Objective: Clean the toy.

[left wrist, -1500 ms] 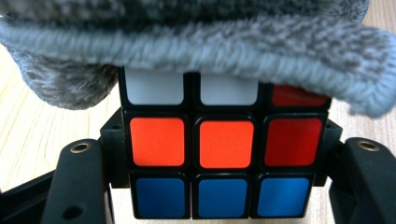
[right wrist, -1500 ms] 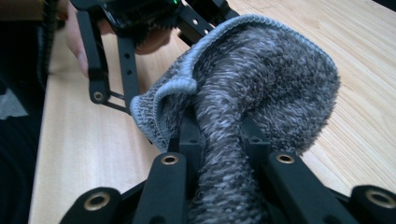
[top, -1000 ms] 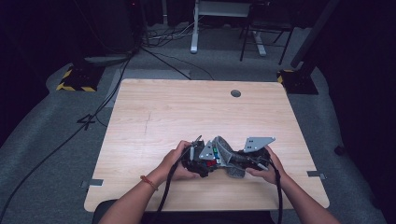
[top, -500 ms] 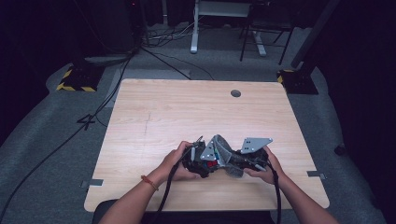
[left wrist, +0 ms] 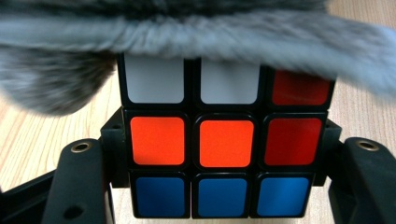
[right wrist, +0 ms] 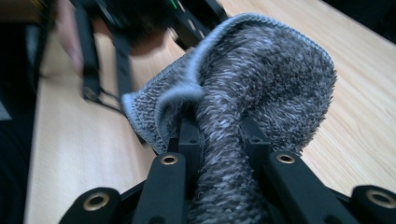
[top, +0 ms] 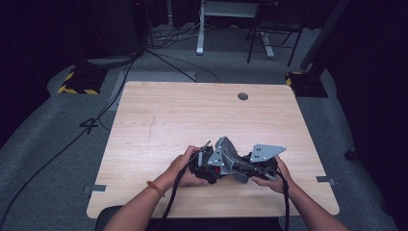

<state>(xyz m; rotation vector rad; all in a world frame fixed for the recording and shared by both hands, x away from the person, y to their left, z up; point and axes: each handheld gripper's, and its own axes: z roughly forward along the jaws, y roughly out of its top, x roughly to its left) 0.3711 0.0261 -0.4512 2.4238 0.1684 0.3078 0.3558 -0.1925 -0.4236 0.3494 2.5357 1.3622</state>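
My left gripper (left wrist: 224, 149) is shut on a puzzle cube (left wrist: 224, 140) with white, orange, red and blue squares, its jaws pressing both sides. A grey cloth (left wrist: 196, 32) lies across the cube's top. My right gripper (right wrist: 217, 135) is shut on that grey cloth (right wrist: 261, 79), bunched between its jaws. In the high view both grippers meet near the table's front edge, the left gripper (top: 204, 166) close against the right gripper (top: 248, 168), with the cloth (top: 228, 151) between them.
The light wooden table (top: 183, 115) has a round cable hole (top: 243, 96) at the back. Cables trail from both grippers off the front edge. Dark floor, stands and chair legs lie beyond the table.
The cloth and right gripper have shifted slightly over the cube; both hands stay at the same spot near the front edge.
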